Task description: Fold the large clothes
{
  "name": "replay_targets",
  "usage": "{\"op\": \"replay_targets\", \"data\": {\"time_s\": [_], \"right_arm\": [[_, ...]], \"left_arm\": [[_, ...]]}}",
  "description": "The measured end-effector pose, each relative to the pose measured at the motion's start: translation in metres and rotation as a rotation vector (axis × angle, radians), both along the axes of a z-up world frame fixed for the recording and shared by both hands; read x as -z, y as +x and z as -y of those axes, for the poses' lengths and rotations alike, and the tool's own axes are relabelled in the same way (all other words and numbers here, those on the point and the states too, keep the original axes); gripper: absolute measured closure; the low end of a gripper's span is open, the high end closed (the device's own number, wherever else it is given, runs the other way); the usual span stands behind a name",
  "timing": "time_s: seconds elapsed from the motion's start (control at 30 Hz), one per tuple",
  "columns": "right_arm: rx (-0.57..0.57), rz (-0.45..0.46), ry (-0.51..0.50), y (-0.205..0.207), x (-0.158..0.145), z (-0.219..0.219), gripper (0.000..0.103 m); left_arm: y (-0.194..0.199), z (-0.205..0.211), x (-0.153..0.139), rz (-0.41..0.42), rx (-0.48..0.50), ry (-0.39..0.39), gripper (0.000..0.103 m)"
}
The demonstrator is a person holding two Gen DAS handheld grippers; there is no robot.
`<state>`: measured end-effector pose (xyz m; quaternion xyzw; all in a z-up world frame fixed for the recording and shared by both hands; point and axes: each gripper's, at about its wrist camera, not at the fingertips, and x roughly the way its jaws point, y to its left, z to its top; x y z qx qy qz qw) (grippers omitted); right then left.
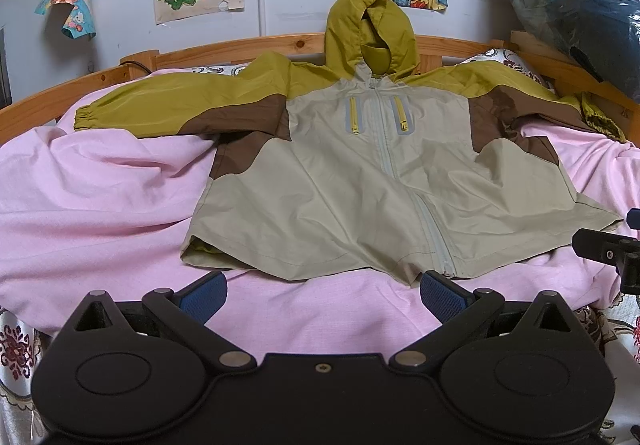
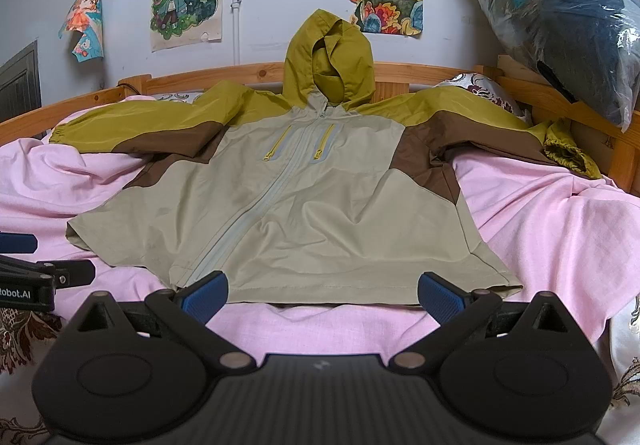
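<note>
Left gripper [image 1: 323,295] and right gripper [image 2: 323,295]: jaws wide, nothing held, both poised just short of the hem. The beige, brown and olive hooded zip jacket [image 1: 360,181] lies front up, zipped, on the pink bedsheet [image 1: 100,185]; sleeves spread, hood against the wooden bed rail [image 1: 224,45]. Folding apparently not begun. Next move likely: each gripper takes a hem corner or sleeve, folding inward. Right cuff looks bunched, though fisheye distortion may exaggerate.

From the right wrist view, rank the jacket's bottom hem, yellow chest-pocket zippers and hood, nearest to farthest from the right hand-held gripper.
1. Bottom hem, just ahead of the open right hand-held gripper.
2. Yellow chest-pocket zippers, mid-jacket, beside the main zip.
3. Hood, propped against the headboard.
</note>
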<state>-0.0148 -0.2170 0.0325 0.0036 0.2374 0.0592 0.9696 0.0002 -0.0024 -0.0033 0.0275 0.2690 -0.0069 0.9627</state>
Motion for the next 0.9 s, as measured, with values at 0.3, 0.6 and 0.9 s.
{"op": "replay_targets", "data": {"time_s": [0.3, 0.6, 0.9], "right_arm": [[0.0, 0.0, 0.0, -0.0001, 0.0, 0.0, 0.0], [0.0, -0.001, 0.0, 0.0, 0.0, -0.0004, 0.0], [0.0, -0.002, -0.001, -0.0004, -0.0001, -0.0015, 0.0]], "left_arm": [[-0.0001, 0.0016, 0.0019, 0.0, -0.001, 0.0, 0.001], [-0.0011, 0.0018, 0.0034, -0.002, 0.0, 0.001, 0.001], [-0.0006, 0.0019, 0.0041, -0.005, -0.003, 0.001, 0.001]]}}
